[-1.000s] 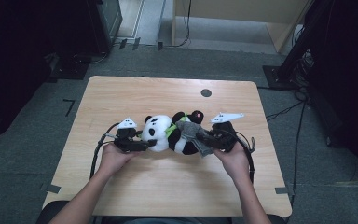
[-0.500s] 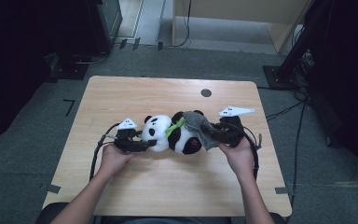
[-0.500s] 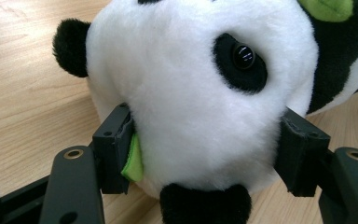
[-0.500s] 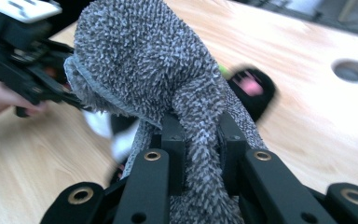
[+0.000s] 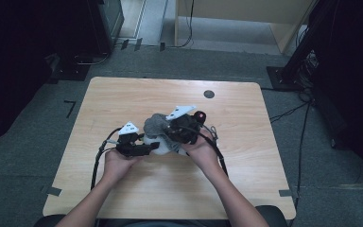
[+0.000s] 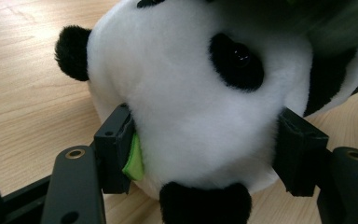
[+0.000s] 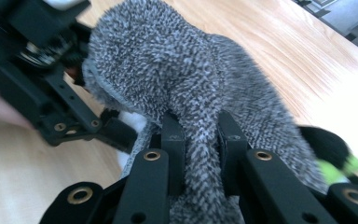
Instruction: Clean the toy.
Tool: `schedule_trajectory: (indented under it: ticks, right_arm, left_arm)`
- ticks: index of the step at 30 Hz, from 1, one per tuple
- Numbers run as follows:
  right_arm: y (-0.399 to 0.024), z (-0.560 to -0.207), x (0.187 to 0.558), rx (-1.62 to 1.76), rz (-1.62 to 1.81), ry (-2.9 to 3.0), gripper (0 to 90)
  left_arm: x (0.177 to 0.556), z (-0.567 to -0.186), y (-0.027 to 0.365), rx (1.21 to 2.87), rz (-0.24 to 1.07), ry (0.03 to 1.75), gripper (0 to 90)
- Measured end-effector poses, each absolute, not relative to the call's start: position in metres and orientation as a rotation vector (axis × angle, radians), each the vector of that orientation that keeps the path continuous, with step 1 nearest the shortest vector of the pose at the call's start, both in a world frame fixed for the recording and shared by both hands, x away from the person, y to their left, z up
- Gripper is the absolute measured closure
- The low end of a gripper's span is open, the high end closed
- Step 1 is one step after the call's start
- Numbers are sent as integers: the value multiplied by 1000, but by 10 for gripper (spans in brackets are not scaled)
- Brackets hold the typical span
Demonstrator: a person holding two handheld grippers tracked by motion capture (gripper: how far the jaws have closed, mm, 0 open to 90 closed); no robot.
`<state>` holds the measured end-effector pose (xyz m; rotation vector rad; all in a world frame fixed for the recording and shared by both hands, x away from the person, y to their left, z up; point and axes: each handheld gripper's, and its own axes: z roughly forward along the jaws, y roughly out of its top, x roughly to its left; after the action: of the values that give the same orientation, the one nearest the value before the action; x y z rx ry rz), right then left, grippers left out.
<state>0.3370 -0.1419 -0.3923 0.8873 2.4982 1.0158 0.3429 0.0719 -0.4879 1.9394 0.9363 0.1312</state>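
Grey cloth [image 7: 182, 88]: pinched in right gripper [image 7: 200, 140], over panda
Panda [image 6: 196, 102]: head clamped by left gripper [image 6: 209, 154]

My claws crowd surface [image 5: 123, 94] centre: panda [image 6: 191, 102] and grey cloth [image 5: 155, 124] block gap between them. Free passage at 12, 3, 9 o'clock. Small dark disc [image 5: 209, 93] at 1 o'clock, well apart.
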Motion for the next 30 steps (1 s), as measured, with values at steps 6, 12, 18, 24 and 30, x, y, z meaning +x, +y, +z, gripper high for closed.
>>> schedule_trajectory:
  ticks: [6,12,18,24,30]
  right_arm:
    - [-128,-411,338,873,1053,2518,787]
    - [-138,-418,337,899,1102,2571,798]
    - [-147,-421,332,904,1062,2620,805]
    - [-154,-423,326,909,1037,2647,806]
    - [-162,-422,320,935,979,2692,809]
  left_arm:
    - [343,-488,71,1943,132,961,338]
    - [345,-488,72,1959,110,957,347]
    - [345,-489,74,1961,98,955,357]
    - [346,-490,75,1958,91,944,357]
    - [348,-489,76,1962,80,944,358]
